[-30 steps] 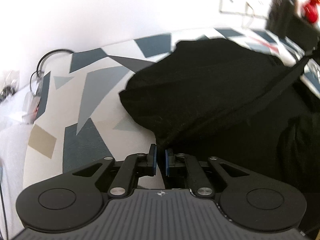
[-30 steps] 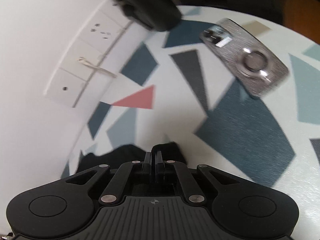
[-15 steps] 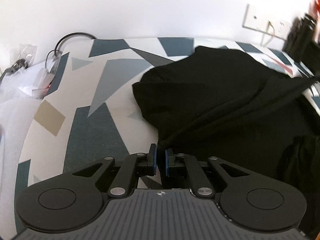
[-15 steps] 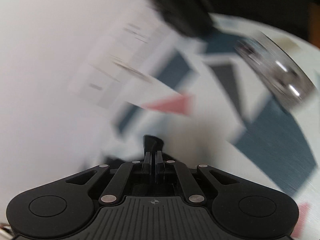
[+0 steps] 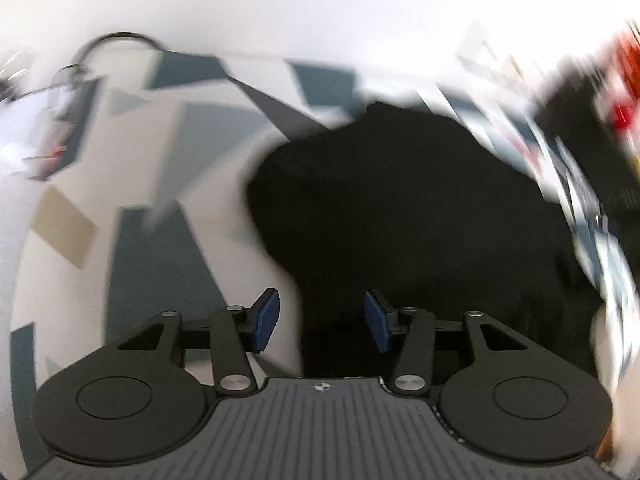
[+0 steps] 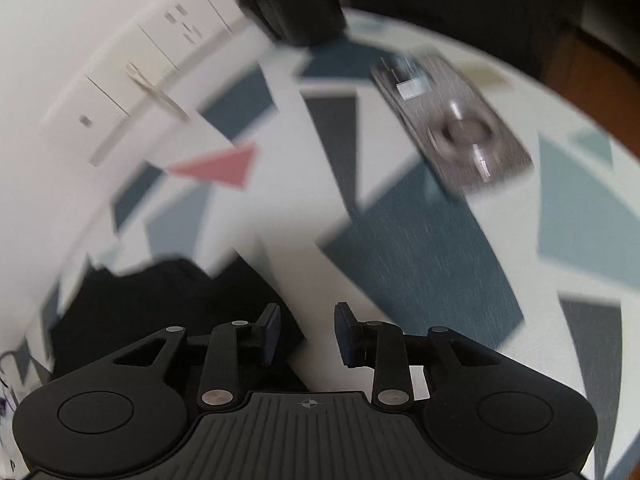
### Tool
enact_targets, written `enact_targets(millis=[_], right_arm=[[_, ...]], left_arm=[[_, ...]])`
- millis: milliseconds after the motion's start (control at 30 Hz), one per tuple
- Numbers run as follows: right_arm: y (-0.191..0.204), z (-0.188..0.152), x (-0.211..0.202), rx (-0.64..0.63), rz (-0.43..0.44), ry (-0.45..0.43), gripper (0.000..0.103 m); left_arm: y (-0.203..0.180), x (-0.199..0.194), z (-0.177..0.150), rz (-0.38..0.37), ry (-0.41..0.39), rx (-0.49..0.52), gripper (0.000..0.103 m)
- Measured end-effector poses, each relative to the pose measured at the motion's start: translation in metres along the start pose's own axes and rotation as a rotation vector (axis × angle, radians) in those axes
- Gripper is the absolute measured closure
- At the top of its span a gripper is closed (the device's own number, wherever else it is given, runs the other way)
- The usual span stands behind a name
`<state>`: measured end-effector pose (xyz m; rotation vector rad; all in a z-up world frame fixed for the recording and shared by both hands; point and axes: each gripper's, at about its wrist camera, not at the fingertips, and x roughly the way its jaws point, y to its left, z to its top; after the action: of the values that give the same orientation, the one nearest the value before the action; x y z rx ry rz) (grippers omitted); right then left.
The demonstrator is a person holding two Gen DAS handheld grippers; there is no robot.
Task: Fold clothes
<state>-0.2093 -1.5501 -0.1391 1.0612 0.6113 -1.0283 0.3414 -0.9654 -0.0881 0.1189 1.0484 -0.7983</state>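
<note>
one black garment [image 5: 400,208] lies on one patterned table [image 5: 160,248]. two grippers show, one left gripper [image 5: 322,322] and one right gripper [image 6: 307,334], each with two blue pads. one grey flat device [image 6: 452,124] rests there, and one wall socket panel [image 6: 132,76] is behind.

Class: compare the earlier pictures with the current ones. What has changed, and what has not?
Both let go: the left hand-held gripper and right hand-held gripper, earlier pinching the black garment, are opening with nothing pressed between their pads. The garment lies on the patterned table; the silver device stays put.
</note>
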Motion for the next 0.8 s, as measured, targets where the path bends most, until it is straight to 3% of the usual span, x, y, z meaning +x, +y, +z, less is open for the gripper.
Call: enact_targets(millis=[100,233,267,300,333,467,500,567,667,800], right_arm=[[0.018,0.017,0.012,-0.076,0.053,-0.024,0.071],[0.035,0.029,0.038,-0.164,0.036,-0.033,0.070],[0.037,0.030,0.045,-0.178,0.036,-0.022,0.070],[0.038,0.030,0.050,-0.190,0.039,-0.001,0.070],[0.039,0.029,0.054,-0.202,0.039,0.017,0.070],[0.041,0.021,0.065,-0.243,0.030,0.047,0.073],[0.040,0.020,0.067,-0.242,0.036,0.051,0.087],[0.039,0.020,0.070,-0.235,0.057,0.059,0.100],[0.040,0.024,0.060,-0.228,0.083,-0.011,0.100],[0.043,0.035,0.055,-0.183,0.115,-0.067,0.101]], left_arm=[[0.011,0.020,0.021,0.079,-0.055,-0.081,0.055],[0.018,0.047,0.034,0.073,-0.039,-0.181,0.058],[0.017,0.051,0.034,0.068,-0.038,-0.188,0.064],[0.015,0.054,0.035,0.074,-0.039,-0.184,0.085],[0.012,0.055,0.033,0.081,-0.043,-0.173,0.095],[-0.001,0.054,0.030,0.109,-0.067,-0.116,0.099],[-0.002,0.053,0.030,0.112,-0.073,-0.114,0.099],[0.000,0.051,0.033,0.114,-0.091,-0.126,0.099],[0.005,0.049,0.039,0.133,-0.128,-0.131,0.099],[0.013,0.056,0.038,0.144,-0.112,-0.160,0.099]])
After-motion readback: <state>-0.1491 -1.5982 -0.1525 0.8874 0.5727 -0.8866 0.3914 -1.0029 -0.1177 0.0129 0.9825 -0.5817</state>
